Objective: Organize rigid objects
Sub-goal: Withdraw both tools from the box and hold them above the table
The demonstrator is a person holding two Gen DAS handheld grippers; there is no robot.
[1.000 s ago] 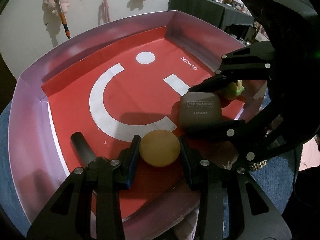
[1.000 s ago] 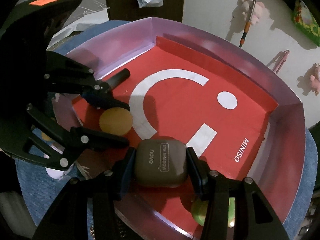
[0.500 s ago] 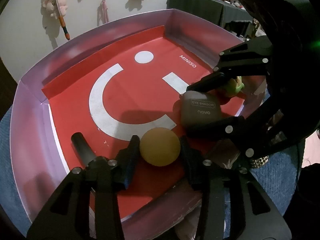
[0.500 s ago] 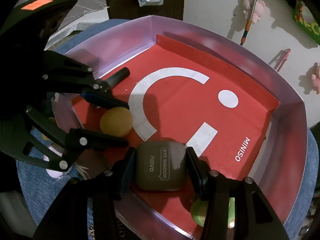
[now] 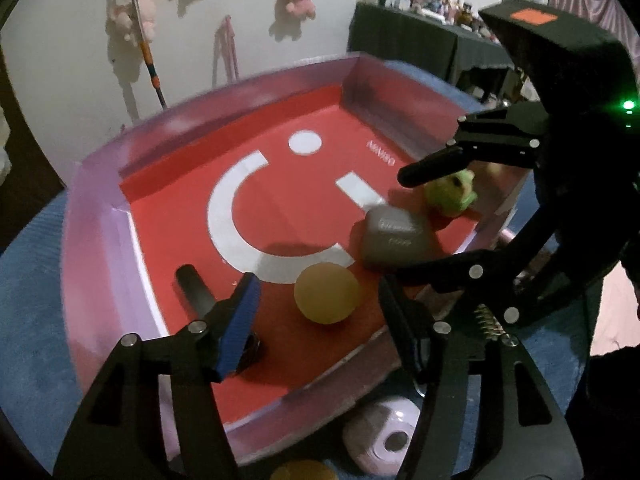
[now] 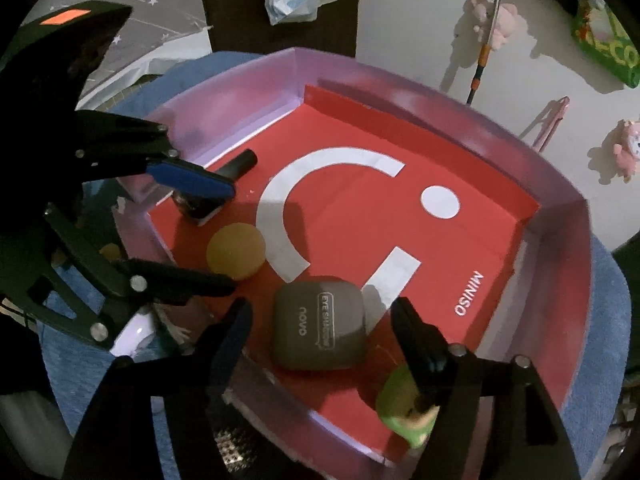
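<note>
**Let go cleanly and lift both grippers clear of the tray**

Both of your drops look made: the orange ball [image 5: 327, 298] sits on the red floor of the tray [image 5: 96, 240] near its front edge, and the eye shadow case [image 6: 319, 327] lies flat just beside it, toward the green toy [image 6: 404, 404] in the corner. The left gripper [image 5: 316, 308] has its jaws opening, the ball between them but with a gap on each side, so nothing is held. The right gripper [image 6: 322, 320] is opening too, its fingers standing off either side of the case.

To finish well, let the jaws spread fully before you move, then draw each gripper straight up and back along its own line. The ball can roll, so don't brush it with a finger on the way out. Your two grippers are close together here; lift one at a time if you can.

Hard to read: the black cylinder [image 5: 192, 288] by the left wall is partly covered by your left finger, and a small dark item at its near end is unclear. Things outside the tray's front wall, a pale round object [image 5: 384, 436] and something yellowish, are cut off. The left view is motion-blurred, so the case's lettering is unreadable there
</note>
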